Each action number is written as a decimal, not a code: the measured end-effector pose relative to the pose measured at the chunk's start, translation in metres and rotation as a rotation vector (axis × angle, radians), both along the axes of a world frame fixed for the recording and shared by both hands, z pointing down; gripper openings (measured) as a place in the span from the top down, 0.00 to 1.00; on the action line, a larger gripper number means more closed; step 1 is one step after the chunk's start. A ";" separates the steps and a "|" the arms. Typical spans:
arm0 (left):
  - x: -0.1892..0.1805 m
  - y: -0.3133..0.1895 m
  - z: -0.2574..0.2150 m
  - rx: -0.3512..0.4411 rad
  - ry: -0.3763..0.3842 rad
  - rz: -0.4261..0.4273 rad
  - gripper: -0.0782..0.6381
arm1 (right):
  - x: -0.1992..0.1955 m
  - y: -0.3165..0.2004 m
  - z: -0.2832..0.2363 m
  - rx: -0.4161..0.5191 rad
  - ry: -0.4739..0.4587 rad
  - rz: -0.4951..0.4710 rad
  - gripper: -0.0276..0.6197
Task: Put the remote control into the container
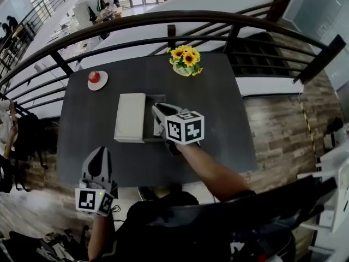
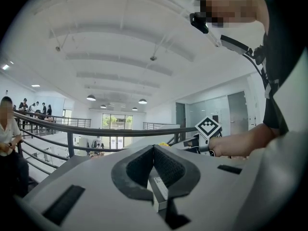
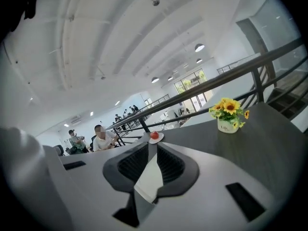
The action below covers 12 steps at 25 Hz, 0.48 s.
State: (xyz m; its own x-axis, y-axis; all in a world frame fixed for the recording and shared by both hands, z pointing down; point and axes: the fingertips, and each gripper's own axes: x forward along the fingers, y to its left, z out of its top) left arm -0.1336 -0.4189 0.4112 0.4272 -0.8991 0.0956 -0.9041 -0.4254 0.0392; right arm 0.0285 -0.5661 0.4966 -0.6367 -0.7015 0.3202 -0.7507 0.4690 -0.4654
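Remote unseen | white box (image 1: 130, 117) lengthwise away | right gripper (image 1: 157, 110) half-open (empty) | left gripper (image 1: 100, 152) closed

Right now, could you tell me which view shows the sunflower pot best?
The right gripper view: the sunflower pot stands side-on, unobstructed, blooms and white pot clear. The head view shows it small from above; the left gripper view only a yellow sliver.

Lid (image 1: 130, 117) left of container (image 1: 156, 99), flowers (image 1: 185, 59) behind — plate (image 1: 97, 81) far left

The box (image 1: 130, 117) left of the right gripper (image 1: 156, 111) is white, flowers (image 1: 185, 56) beyond yellow, apple (image 1: 94, 76) red, table (image 1: 218, 119) dark grey.
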 end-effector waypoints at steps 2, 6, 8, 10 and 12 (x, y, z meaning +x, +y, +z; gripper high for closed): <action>0.002 0.001 -0.004 0.014 -0.010 0.020 0.88 | 0.001 0.010 -0.016 0.048 0.000 -0.005 0.87; -0.004 0.009 -0.010 0.042 -0.009 0.065 0.88 | -0.003 0.034 -0.042 0.131 0.022 0.017 0.91; -0.009 0.013 -0.014 0.054 -0.004 0.093 0.88 | -0.004 0.045 -0.053 0.168 0.038 0.045 0.94; -0.015 0.018 -0.020 0.059 0.009 0.117 0.88 | -0.006 0.056 -0.063 0.192 0.039 0.075 0.95; -0.022 0.023 -0.024 0.067 0.018 0.138 0.88 | -0.008 0.071 -0.073 0.209 0.036 0.097 0.95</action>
